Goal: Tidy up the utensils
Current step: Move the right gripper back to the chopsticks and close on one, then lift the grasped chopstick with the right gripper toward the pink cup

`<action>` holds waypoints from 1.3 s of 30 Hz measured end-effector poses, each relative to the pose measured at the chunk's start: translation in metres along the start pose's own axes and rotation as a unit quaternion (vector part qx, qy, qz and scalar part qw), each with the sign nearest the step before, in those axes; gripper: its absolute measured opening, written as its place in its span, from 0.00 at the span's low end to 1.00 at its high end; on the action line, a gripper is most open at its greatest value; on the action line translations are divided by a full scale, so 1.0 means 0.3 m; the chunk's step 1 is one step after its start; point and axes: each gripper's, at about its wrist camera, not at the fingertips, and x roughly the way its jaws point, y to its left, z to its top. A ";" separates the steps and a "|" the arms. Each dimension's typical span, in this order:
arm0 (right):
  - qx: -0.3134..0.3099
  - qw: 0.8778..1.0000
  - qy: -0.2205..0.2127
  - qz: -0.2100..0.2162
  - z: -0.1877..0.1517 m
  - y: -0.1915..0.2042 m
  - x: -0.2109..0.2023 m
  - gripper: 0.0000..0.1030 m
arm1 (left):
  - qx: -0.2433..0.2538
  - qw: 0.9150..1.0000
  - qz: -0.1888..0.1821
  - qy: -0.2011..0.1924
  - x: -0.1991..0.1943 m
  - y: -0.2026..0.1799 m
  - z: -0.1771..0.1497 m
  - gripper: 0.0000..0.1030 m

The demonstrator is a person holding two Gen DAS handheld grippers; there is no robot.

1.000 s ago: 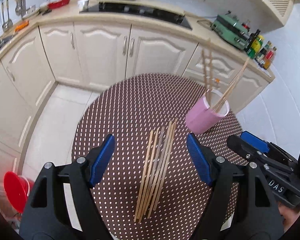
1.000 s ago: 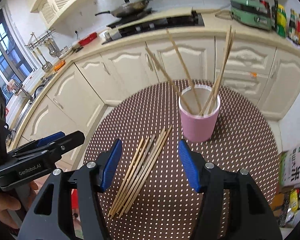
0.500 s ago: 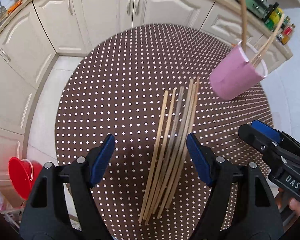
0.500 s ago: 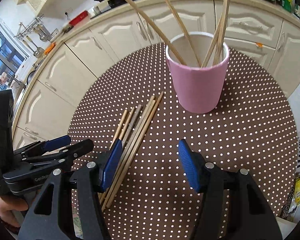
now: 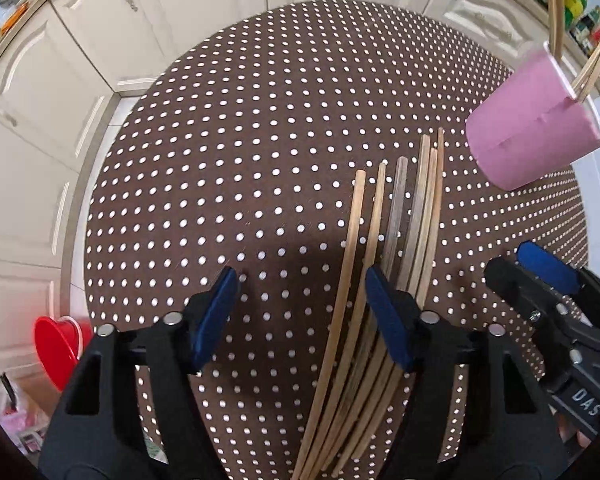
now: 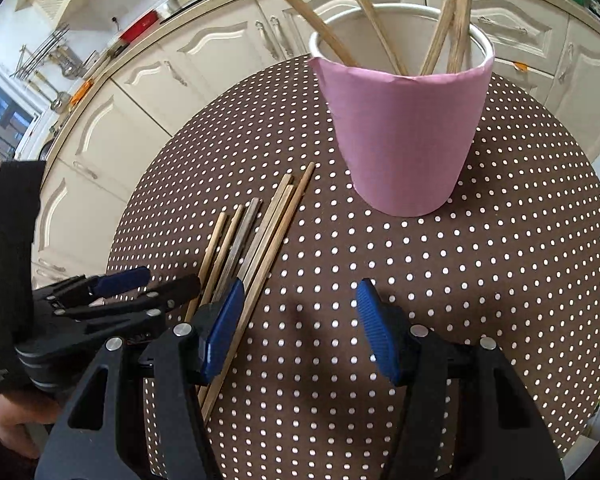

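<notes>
Loose row of long wooden chopsticks (image 5: 396, 224) flat on brown white-dotted round table (image 5: 228, 168), long axes toward pink cylindrical cup (image 5: 528, 132). Left gripper (image 5: 300, 312) closing, leftmost sticks between unpressed pads; right gripper (image 6: 296, 328) unclenched, empty.

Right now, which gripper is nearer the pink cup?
Right. The right gripper hovers just in front of the pink cup; the left gripper, jaws closing, is farther off, over the loose chopsticks.
</notes>
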 end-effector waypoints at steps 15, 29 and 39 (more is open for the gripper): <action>0.041 0.998 0.031 -0.020 0.039 0.020 0.070 0.33 | 0.009 1.000 0.010 -0.006 0.023 -0.001 0.041 0.06; 0.048 0.995 0.040 -0.073 0.085 0.112 0.117 0.26 | -0.027 0.999 -0.027 -0.016 -0.046 0.120 -0.042 0.06; 0.036 0.995 0.045 -0.082 0.106 0.132 0.142 0.21 | -0.032 0.998 -0.041 -0.031 -0.120 0.121 -0.063 0.06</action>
